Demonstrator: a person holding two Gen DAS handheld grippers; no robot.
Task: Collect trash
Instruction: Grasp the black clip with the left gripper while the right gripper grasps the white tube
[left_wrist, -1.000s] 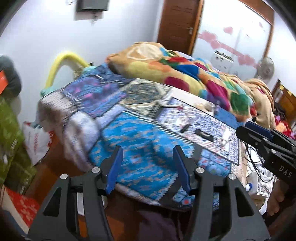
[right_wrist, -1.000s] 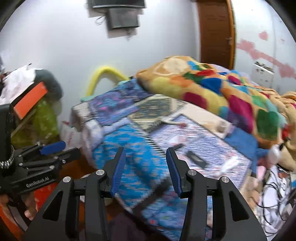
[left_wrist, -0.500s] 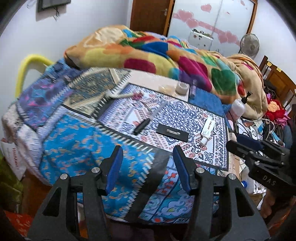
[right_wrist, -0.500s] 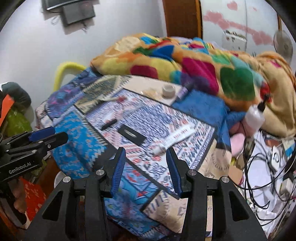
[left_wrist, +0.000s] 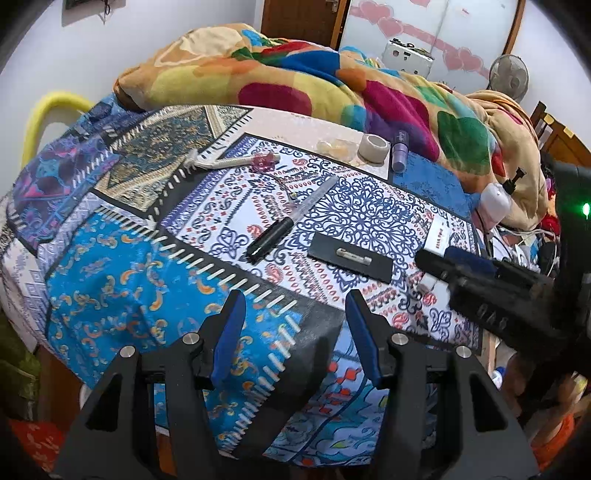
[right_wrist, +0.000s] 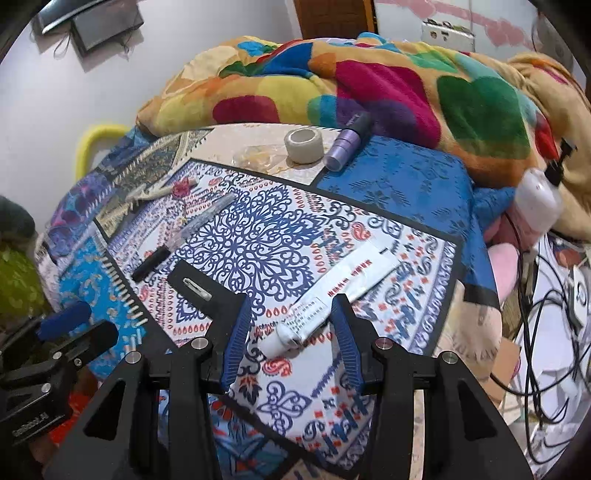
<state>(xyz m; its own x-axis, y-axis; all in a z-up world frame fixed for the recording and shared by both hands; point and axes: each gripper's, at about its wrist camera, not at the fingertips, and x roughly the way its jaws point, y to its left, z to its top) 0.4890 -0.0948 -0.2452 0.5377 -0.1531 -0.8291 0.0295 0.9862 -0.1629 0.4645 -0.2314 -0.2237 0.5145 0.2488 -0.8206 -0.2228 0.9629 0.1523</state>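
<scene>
Tape roll (right_wrist: 303, 146) beside purple tube (right_wrist: 348, 145), blanket (right_wrist: 369, 81) behind

Left wrist view: high over bed's near edge, looking across patterned sheet (left_wrist: 354, 206). Right wrist view: closer, lower, over white tube (right_wrist: 332, 295). Both share black card (left_wrist: 349, 256), tape roll (right_wrist: 303, 146), blanket (left_wrist: 295, 74).

Bedroom: white walls (left_wrist: 110, 48); brown wooden door (left_wrist: 299, 20); bed (left_wrist: 122, 280) under patchwork batik cover; multicoloured heart blanket (right_wrist: 369, 85) heaped at its far side; standing fan (left_wrist: 509, 75), right corner; dark framed panel (right_wrist: 105, 27) on wall; yellow tube (left_wrist: 48, 110) beside bed
</scene>
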